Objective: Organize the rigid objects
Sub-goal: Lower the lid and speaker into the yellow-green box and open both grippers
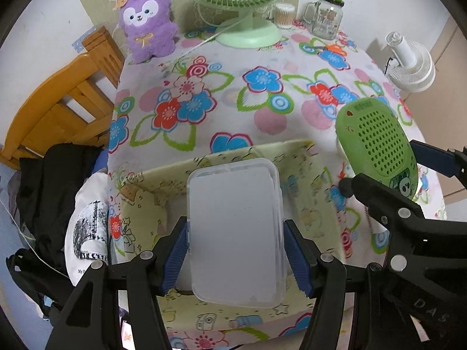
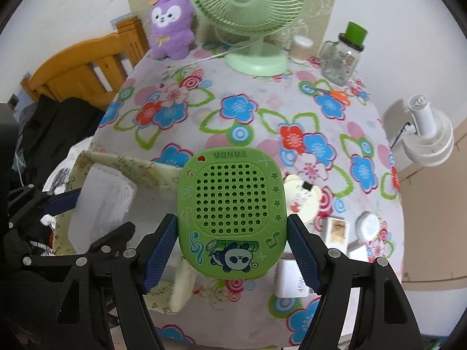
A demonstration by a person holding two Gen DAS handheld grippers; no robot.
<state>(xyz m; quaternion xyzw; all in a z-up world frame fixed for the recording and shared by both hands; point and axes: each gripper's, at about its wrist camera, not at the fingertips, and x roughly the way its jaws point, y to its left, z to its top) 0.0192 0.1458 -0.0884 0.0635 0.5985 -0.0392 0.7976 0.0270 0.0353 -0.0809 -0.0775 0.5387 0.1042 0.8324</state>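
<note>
- We see the left claw [image 1: 235, 255] clamped on a frosted plastic box [image 1: 235, 233], its blue pads pressing the box's two long sides.
- The frosted plastic box hangs over the open top of a pale yellow fabric bin [image 1: 303, 157] with cartoon prints; whether it touches the bin's floor we cannot tell.
- The right claw [image 2: 232, 255] grips a green panda case [image 2: 232, 210] by its two sides; the case has a grid of holes, the word PANDA at its far end and a panda drawing near the pads.
- In the left wrist view the green panda case sits at 3 o'clock from the frosted plastic box, above the table [image 1: 239, 110] just beyond the bin's right wall.
- In the right wrist view the bin and the box lie at 9 o'clock from the case.
- The table wears a cloth of blue, red and pink flowers.
- At 12 o'clock on its far edge stand a green fan [image 1: 248, 33], a purple plush toy [image 1: 147, 23] at about 11 o'clock, and a glass mug with a green lid [image 1: 327, 17] at about 1 o'clock.
- In the right wrist view, at 3 to 4 o'clock from the case, small items lie on the cloth: a cream bear-shaped thing [image 2: 303, 201], a round white disc [image 2: 368, 225] and a white card [image 2: 292, 281].
- A wooden chair [image 1: 67, 99] stands off the table at 9 o'clock, and a white fan [image 1: 411, 64] at 2 o'clock.
</note>
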